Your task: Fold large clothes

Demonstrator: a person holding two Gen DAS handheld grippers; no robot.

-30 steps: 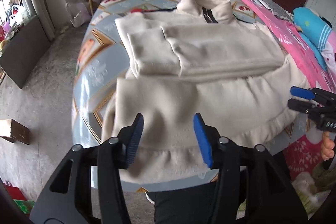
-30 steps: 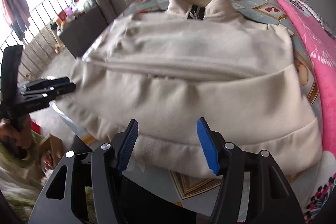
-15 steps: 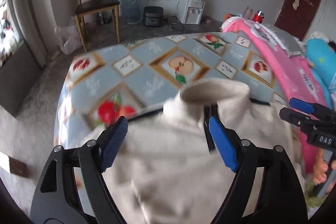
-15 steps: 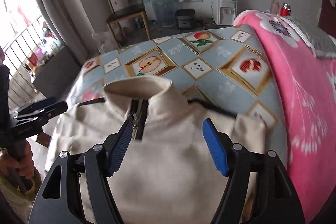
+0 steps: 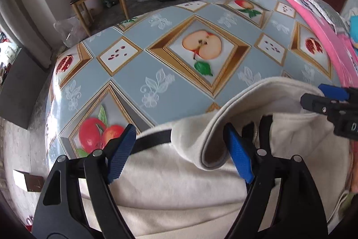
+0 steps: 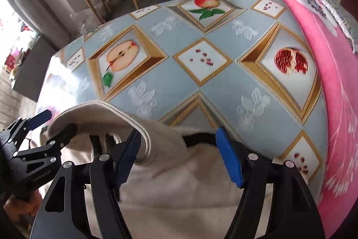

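Both the left gripper [image 5: 180,152] and right gripper [image 6: 179,159] spread, pinching nothing — the cream sweater's [image 5: 170,189] collar [image 5: 243,104] stands unflattened; the fold may spring open.

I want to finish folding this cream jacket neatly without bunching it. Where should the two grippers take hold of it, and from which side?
Probably at the shoulders, one each side of the collar. On the cream jacket the black-trimmed top edge lies flat on the tablecloth, giving a thin lip to pinch. Come from above and the near side: left gripper on its shoulder, right gripper on its own. Avoid the upstanding collar.
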